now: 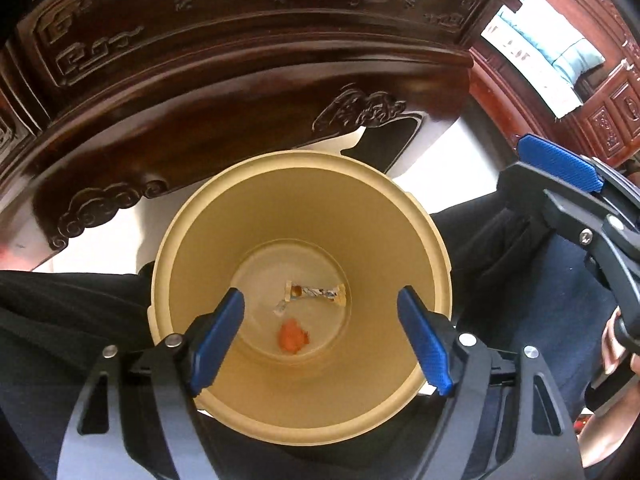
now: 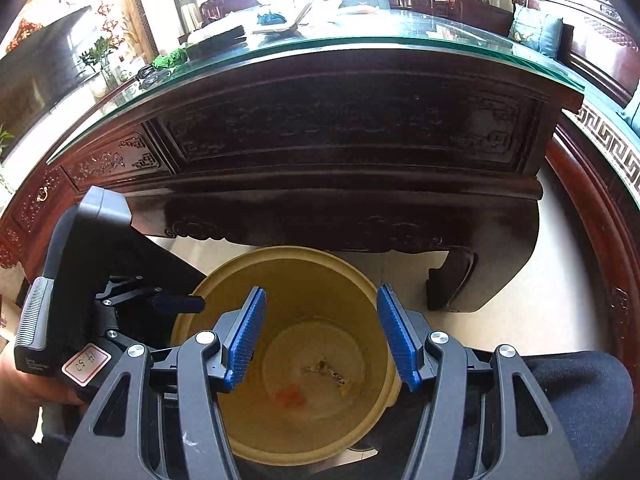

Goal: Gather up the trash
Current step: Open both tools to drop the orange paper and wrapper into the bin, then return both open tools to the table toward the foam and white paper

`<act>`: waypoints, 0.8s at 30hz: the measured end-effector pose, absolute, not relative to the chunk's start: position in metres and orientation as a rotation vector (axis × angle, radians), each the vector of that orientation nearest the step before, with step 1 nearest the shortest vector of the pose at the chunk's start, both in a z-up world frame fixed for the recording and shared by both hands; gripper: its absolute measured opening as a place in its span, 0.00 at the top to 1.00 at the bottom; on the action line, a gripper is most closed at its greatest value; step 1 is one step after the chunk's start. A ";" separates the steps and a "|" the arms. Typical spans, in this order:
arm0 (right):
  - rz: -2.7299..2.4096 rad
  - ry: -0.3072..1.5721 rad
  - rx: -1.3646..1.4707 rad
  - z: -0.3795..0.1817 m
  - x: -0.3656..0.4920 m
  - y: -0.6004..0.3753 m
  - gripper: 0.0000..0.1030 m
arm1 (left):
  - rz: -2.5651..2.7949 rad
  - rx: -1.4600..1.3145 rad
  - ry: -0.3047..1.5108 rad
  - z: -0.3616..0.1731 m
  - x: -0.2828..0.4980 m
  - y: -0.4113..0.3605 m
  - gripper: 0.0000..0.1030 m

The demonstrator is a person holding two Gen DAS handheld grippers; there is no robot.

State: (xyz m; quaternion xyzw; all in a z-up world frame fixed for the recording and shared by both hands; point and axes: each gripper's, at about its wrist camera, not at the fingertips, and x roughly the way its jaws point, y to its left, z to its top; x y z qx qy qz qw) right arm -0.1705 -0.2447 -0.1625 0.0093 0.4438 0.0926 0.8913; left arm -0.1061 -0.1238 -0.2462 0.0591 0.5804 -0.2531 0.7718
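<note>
Both jaws stand apart and empty, left gripper (image 1: 320,340) and right gripper (image 2: 320,336) over the bin (image 1: 400,216), where a crumpled wrapper (image 1: 314,294) and orange scrap (image 1: 294,338) already lie near the bottom's middle; leftovers elsewhere can't be judged.

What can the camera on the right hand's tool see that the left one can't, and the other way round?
Only the right wrist view shows the glass top of the carved wooden table, with plants and clutter on it, plus the left tool's body with a handwritten label. Only the left wrist view shows a bench with a pale blue cushion and a hand gripping the right tool. Both show the tan bin, a crumpled wrapper and an orange scrap at its bottom, with both tools open above it.
</note>
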 end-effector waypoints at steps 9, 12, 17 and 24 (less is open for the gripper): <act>0.212 0.908 0.018 -0.153 -0.168 -0.240 0.44 | -0.520 0.138 1.193 -0.225 -0.106 -0.113 0.24; 0.223 0.878 0.007 -0.141 -0.163 -0.236 0.44 | -0.499 0.129 1.145 -0.207 -0.103 -0.103 0.24; 0.250 0.798 -0.002 -0.109 -0.145 -0.224 0.44 | -0.453 0.112 1.045 -0.170 -0.094 -0.083 0.24; 0.278 0.694 0.005 -0.063 -0.107 -0.210 0.44 | -0.371 0.063 0.883 -0.108 -0.068 -0.054 0.20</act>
